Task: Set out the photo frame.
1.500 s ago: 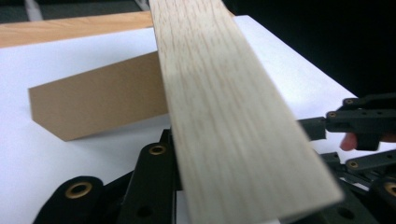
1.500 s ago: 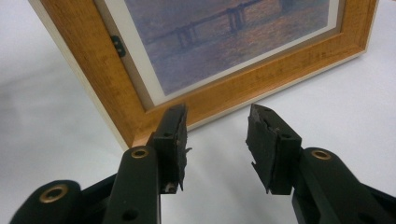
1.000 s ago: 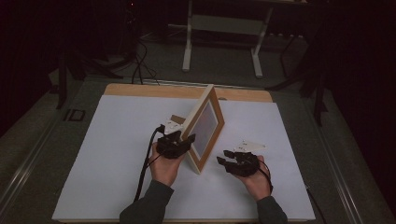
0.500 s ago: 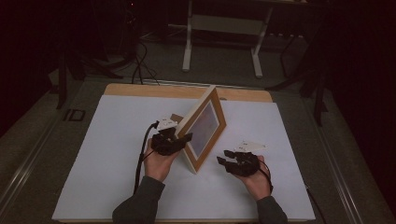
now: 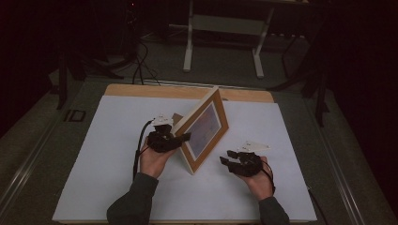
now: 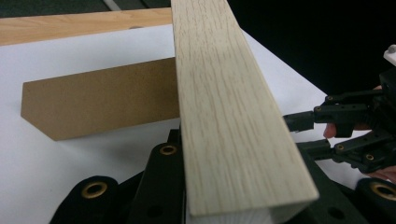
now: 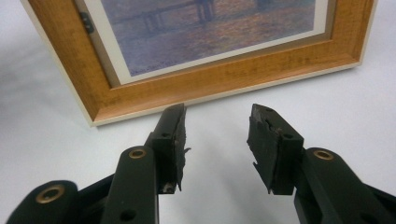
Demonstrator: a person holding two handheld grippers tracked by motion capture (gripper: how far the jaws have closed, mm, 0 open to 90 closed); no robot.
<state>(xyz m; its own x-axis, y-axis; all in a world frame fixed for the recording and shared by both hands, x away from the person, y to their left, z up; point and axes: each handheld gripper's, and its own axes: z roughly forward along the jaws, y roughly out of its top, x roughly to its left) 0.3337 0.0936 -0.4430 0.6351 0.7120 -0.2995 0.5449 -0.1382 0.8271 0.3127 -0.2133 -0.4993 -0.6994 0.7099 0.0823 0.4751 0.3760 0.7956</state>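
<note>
On the white table sheet (image 5: 112,159), one picture frame (image 5: 202,127) is being held upright by the left gripper (image 5: 174,139), one of two. In the left gripper view, its pale edge (image 6: 224,116) is being clamped. In the right gripper view, the right gripper (image 7: 215,140) is being kept open and empty, just short of the frame's lower rail, with bare sheet around.

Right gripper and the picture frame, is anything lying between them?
Nothing: in the right gripper view, bare white table cover separates the open right gripper from the picture frame.
</note>
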